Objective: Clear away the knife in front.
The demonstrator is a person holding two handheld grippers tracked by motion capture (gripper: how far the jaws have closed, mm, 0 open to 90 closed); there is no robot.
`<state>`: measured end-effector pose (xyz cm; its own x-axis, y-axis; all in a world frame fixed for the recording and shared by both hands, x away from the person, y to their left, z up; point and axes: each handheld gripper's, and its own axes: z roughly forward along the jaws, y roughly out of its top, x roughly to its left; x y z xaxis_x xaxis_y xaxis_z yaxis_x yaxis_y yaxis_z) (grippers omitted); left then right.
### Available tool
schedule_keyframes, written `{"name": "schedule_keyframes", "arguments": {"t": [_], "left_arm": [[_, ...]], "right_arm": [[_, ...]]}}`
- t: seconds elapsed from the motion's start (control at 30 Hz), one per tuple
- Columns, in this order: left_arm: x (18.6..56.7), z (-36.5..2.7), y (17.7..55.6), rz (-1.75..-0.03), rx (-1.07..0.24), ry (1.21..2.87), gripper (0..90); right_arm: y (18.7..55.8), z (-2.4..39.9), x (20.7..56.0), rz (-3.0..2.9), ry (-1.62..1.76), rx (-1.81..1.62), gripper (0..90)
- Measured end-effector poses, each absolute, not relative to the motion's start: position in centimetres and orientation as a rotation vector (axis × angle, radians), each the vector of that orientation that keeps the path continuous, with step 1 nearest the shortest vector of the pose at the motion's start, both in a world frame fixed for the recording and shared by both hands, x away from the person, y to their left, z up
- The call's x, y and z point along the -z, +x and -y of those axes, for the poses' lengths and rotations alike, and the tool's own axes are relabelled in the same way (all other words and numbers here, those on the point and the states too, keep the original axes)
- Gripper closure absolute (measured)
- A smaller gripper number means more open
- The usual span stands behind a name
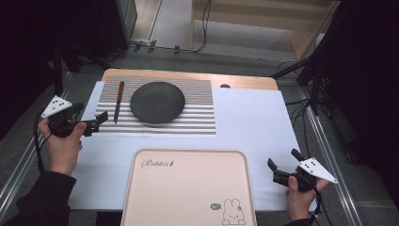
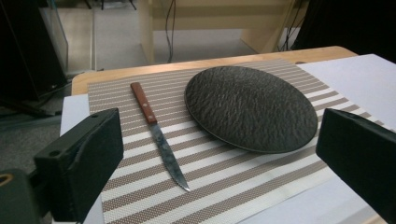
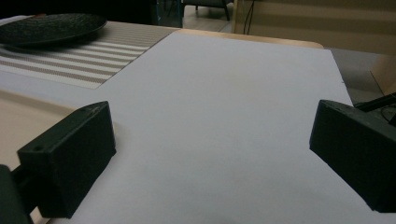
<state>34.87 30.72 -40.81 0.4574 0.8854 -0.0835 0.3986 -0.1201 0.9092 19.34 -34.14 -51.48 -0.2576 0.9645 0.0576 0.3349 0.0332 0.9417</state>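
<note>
A dark round textured plate [image 1: 157, 102] [image 2: 251, 107] [image 3: 50, 27] rests on a brown-and-white striped placemat [image 1: 197, 106] [image 2: 196, 186] [image 3: 79, 60]. A knife [image 1: 118, 100] [image 2: 160, 135] with a brown handle lies on the mat just left of the plate, blade toward me. My left gripper [image 1: 96, 121] [image 2: 222, 135] hovers at the mat's left edge, open and empty, facing the knife and plate. My right gripper [image 1: 283, 159] [image 3: 212, 121] is open and empty over the white sheet [image 1: 249, 122] [image 3: 224, 107] at the front right.
A beige tray [image 1: 188, 188] [image 3: 18, 116] printed with "Rabbit" and a bunny lies at the front middle, left of the right gripper. The wooden table edge [image 1: 188, 75] runs along the back. Cables and dark stands surround the table on the floor.
</note>
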Motion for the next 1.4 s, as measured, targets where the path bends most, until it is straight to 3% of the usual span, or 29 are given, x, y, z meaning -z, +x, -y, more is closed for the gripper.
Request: {"name": "schedule_keyframes", "arguments": {"t": [0.6, 0.77, 1.13, 1.23, 1.4], "left_arm": [[41.0, -31.2, 39.6, -1.209, -0.587, 1.765, 1.2], [41.1, -30.7, 40.6, -1.235, -0.594, 1.784, 12.3], [42.0, -30.1, 43.1, -1.320, -0.589, 1.843, 21.7], [42.3, -29.8, 43.8, -1.323, -0.585, 1.871, 32.4], [43.2, -28.8, 45.3, -1.374, -0.586, 1.943, 40.2]], "right_arm": [[19.4, 34.1, 51.5, -1.666, 1.338, -1.229, 0.0], [19.4, 34.1, 51.5, -1.668, 1.342, -1.224, 0.0], [19.5, 34.0, 51.5, -1.671, 1.338, -1.214, 0.0], [19.5, 33.9, 51.5, -1.672, 1.339, -1.207, 0.0], [19.5, 33.9, 51.6, -1.676, 1.341, -1.201, 0.0]]}}
